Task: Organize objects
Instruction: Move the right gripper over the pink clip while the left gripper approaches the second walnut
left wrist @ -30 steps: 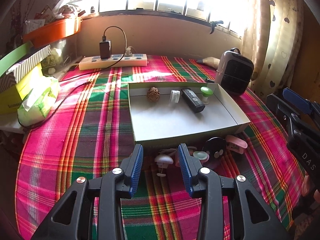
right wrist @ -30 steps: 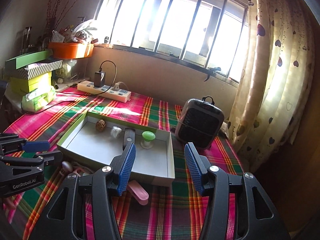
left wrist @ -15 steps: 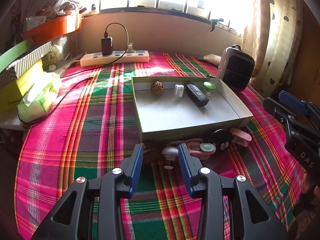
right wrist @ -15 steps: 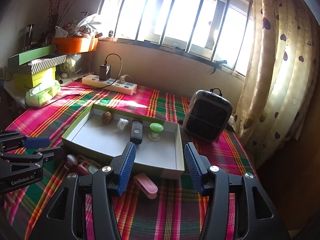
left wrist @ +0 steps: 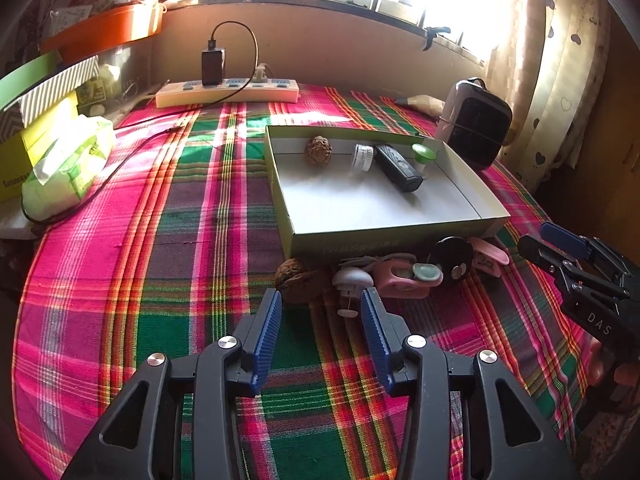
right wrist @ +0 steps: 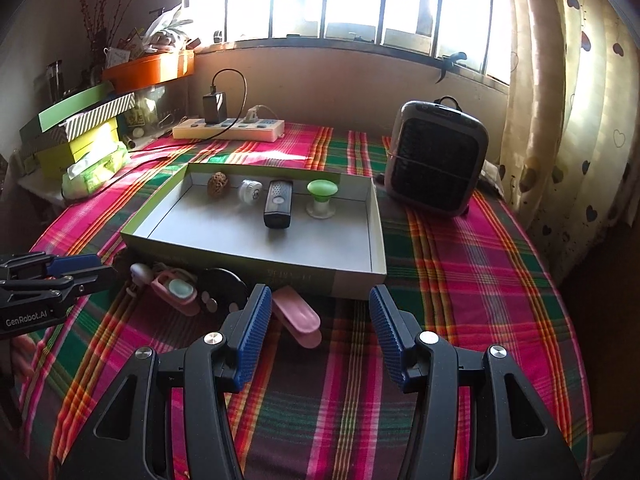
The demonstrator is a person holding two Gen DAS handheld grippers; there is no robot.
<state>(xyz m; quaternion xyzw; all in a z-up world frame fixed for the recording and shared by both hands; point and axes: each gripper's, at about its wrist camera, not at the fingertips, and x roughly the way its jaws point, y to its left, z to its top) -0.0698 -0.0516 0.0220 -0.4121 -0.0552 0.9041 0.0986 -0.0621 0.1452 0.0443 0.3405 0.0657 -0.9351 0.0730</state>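
Your left gripper (left wrist: 320,300) has just been opening; its jaws stand apart, empty, just short of the walnut (left wrist: 298,280) and white mushroom knob (left wrist: 352,280) beside the tray (left wrist: 384,236). Your right gripper (right wrist: 316,300) is spread too, the pink clip (right wrist: 298,316) by its left finger.

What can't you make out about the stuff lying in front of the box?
- Walnut: left view only, in the box's shadow; in the right view the left gripper covers that spot.
- White cord behind the pink case: tangled, ends hidden.
- Black disc: dark, details unreadable.
- Print on the box's front wall: too small.
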